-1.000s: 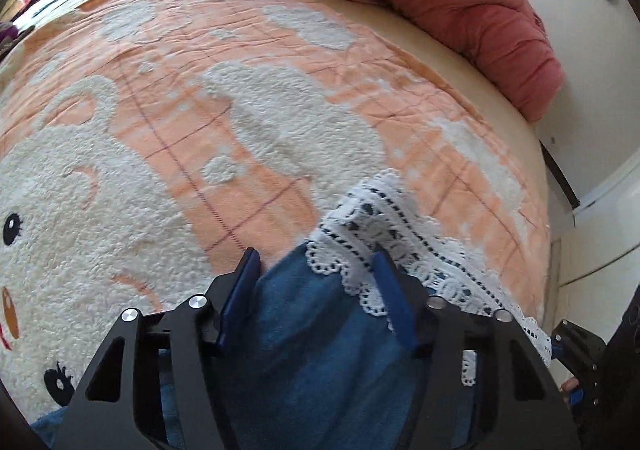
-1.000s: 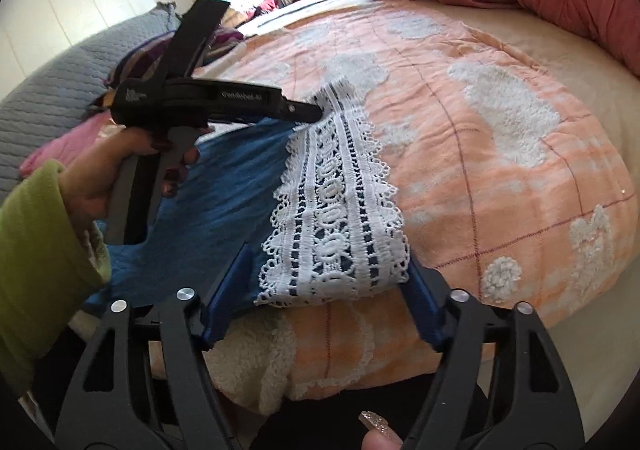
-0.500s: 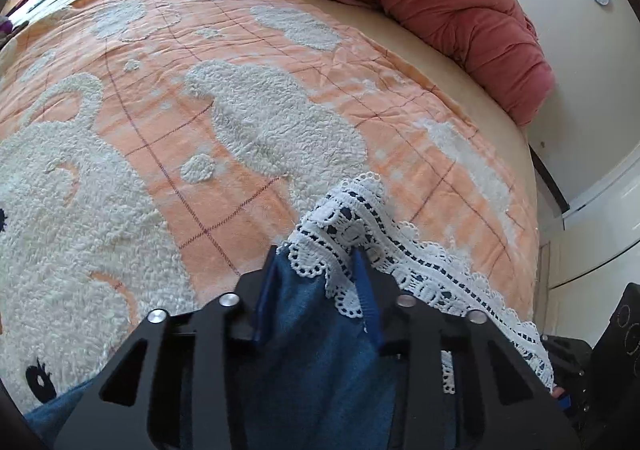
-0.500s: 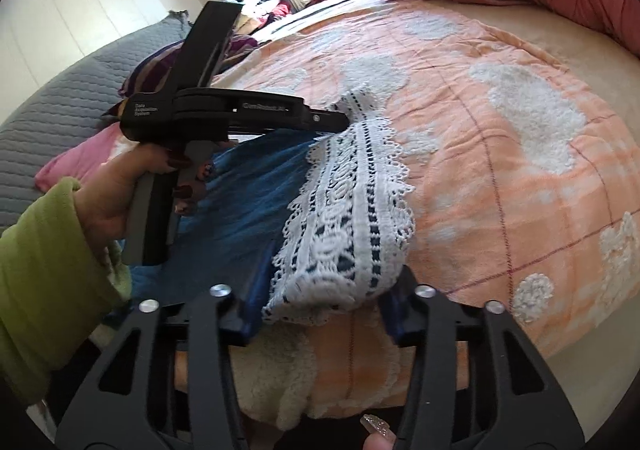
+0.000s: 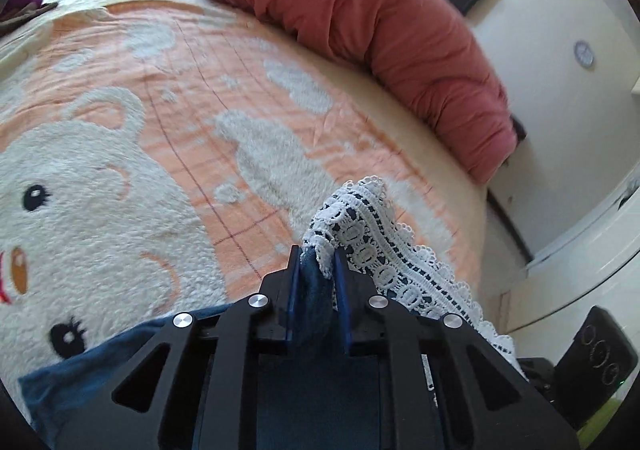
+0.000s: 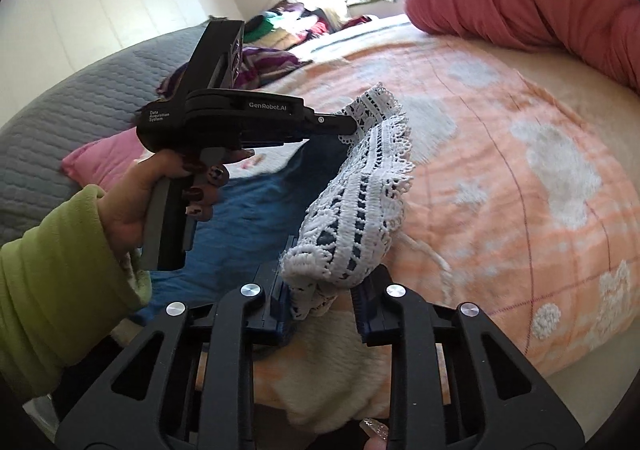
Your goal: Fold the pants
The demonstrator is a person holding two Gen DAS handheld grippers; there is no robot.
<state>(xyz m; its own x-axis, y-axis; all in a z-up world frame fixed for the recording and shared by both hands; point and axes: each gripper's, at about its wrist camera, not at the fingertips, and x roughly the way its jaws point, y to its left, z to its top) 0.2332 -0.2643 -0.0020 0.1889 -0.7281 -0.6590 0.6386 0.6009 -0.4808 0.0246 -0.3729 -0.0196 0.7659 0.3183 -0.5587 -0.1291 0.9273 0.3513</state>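
Observation:
The pants (image 5: 320,302) are blue denim with a wide white lace hem (image 5: 372,226). They lie on an orange and white bear blanket (image 5: 160,130) over the bed. My left gripper (image 5: 318,262) is shut on one corner of the lace hem, lifted a little off the blanket. In the right wrist view the left gripper (image 6: 352,124) pinches the far end of the lace hem (image 6: 360,210). My right gripper (image 6: 320,282) is shut on the near end of the hem. The blue fabric (image 6: 256,206) sags between and behind them.
A rolled red duvet (image 5: 380,30) lies along the far side of the bed. A grey quilt (image 6: 60,110) and a pink cloth (image 6: 100,162) lie at the left, with a clothes pile (image 6: 280,30) behind. White walls stand beyond the bed.
Both grippers have closed from open onto the lace hem corners. They have lifted the hem off the blanket, so the lace now bunches and hangs between them.

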